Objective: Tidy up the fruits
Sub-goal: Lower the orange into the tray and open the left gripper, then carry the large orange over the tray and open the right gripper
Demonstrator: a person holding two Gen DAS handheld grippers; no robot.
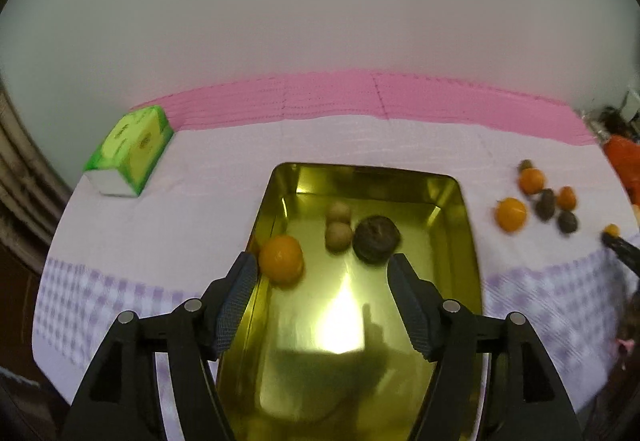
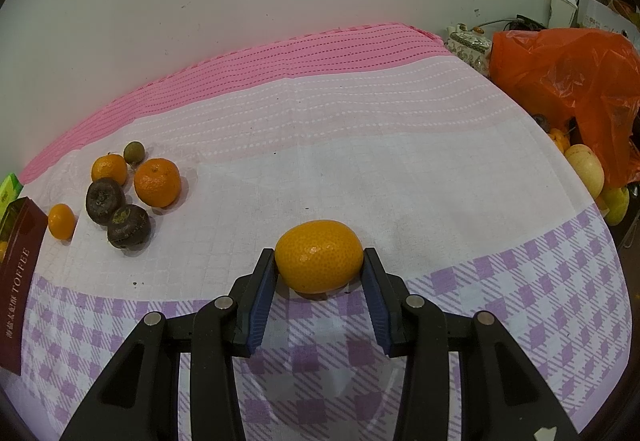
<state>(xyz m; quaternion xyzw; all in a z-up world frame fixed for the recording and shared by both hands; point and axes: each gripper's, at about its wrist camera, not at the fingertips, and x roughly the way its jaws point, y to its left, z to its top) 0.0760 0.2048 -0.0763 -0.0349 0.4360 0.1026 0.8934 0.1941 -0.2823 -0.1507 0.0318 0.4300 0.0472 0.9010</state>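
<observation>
My left gripper (image 1: 322, 265) is open and empty, hovering over a gold metal tray (image 1: 466, 225). In the tray lie an orange (image 1: 280, 259), a small tan fruit (image 1: 339, 236) with its reflection behind it, and a dark brown fruit (image 1: 377, 239). My right gripper (image 2: 319, 261) is shut on an orange kumquat-like fruit (image 2: 319, 256), just above the cloth. A pile of loose fruit lies left in the right wrist view: oranges (image 2: 157, 181), dark brown fruits (image 2: 129, 227), a small green-brown one (image 2: 133, 151). The same pile shows at the right in the left wrist view (image 1: 510, 214).
A green tissue pack (image 1: 130, 151) lies far left of the tray. A maroon toffee box (image 2: 18, 281) stands at the left edge. An orange plastic bag (image 2: 572, 89) with pale fruits (image 2: 586, 169) sits at the right table edge. A wall runs behind the pink-and-lilac cloth.
</observation>
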